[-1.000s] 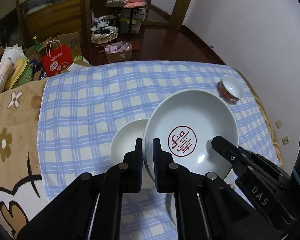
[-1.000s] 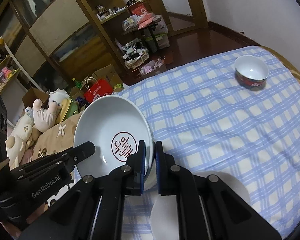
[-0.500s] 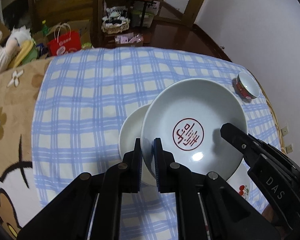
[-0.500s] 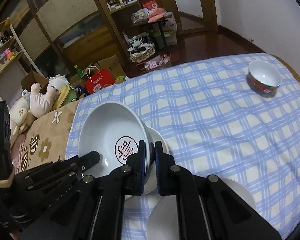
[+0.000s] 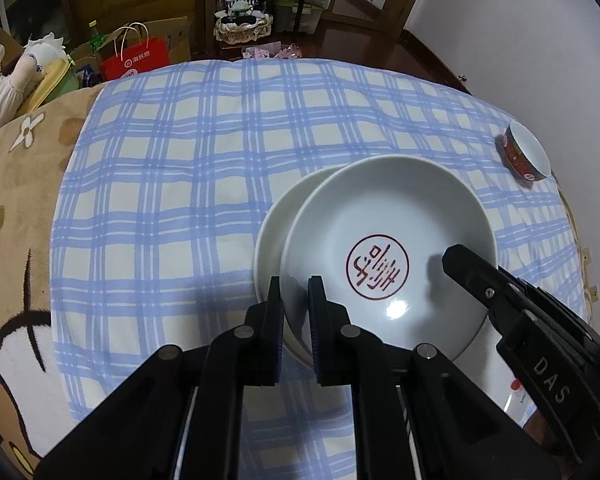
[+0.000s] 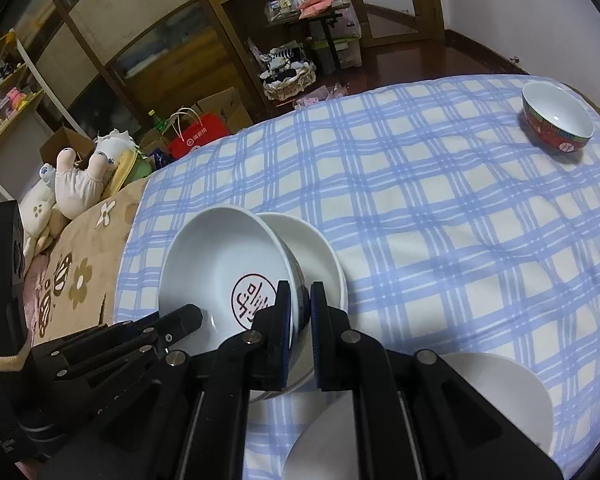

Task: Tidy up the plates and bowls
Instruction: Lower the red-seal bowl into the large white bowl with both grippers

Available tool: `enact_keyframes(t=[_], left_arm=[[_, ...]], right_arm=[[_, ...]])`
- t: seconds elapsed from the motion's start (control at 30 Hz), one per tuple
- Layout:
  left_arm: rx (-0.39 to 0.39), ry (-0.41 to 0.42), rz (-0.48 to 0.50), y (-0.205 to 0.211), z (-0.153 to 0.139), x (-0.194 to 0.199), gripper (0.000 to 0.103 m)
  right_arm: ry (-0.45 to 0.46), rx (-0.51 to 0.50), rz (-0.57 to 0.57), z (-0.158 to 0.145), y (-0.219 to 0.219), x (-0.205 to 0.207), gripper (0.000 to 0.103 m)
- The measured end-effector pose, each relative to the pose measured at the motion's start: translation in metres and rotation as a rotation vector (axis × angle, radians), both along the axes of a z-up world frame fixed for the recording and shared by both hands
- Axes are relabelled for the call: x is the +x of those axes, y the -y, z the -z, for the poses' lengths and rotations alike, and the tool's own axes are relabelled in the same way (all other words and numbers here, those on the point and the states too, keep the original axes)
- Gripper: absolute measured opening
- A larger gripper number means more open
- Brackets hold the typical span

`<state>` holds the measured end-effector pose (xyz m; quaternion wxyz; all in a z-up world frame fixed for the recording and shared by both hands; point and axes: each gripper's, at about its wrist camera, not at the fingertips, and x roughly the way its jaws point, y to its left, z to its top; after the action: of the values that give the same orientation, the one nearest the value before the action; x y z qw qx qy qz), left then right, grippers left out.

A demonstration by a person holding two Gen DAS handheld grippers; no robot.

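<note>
The stamped plate (image 5: 388, 256) has come lower and now overlaps most of the plain white plate (image 5: 278, 220) on the checked cloth (image 5: 172, 184). The left gripper (image 5: 296, 300) clenches its near-left rim, the right gripper (image 6: 300, 308) its opposite edge (both pinch tight). White, glossy, it bears a round red seal. A red-banded bowl (image 6: 556, 122) sits well apart.

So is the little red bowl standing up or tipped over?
Standing up. The little red bowl sits on the checked cloth with its white inside facing up, and it looks empty.
</note>
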<state>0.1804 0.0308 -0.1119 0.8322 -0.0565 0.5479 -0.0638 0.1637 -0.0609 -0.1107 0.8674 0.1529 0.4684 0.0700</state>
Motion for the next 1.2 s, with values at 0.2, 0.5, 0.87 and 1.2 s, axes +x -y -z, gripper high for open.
enact_keyframes(t=[0.2, 0.5, 0.87, 1.2], left_arm=[[0.003, -0.002, -0.029, -0.001, 0.006, 0.008, 0.012], [0.020, -0.004, -0.016, 0.000, 0.008, 0.016, 0.012], [0.058, 0.009, 0.009, 0.005, 0.008, 0.012, 0.012], [0.054, 0.008, 0.015, 0.003, 0.007, 0.011, 0.012]], right_arm=[[0.008, -0.037, -0.017, 0.006, -0.006, 0.002, 0.011], [0.011, -0.061, -0.013, 0.010, -0.007, 0.007, 0.011], [0.009, -0.083, -0.010, 0.011, -0.011, 0.005, 0.011], [0.013, -0.084, -0.009, 0.013, -0.008, 0.001, 0.011]])
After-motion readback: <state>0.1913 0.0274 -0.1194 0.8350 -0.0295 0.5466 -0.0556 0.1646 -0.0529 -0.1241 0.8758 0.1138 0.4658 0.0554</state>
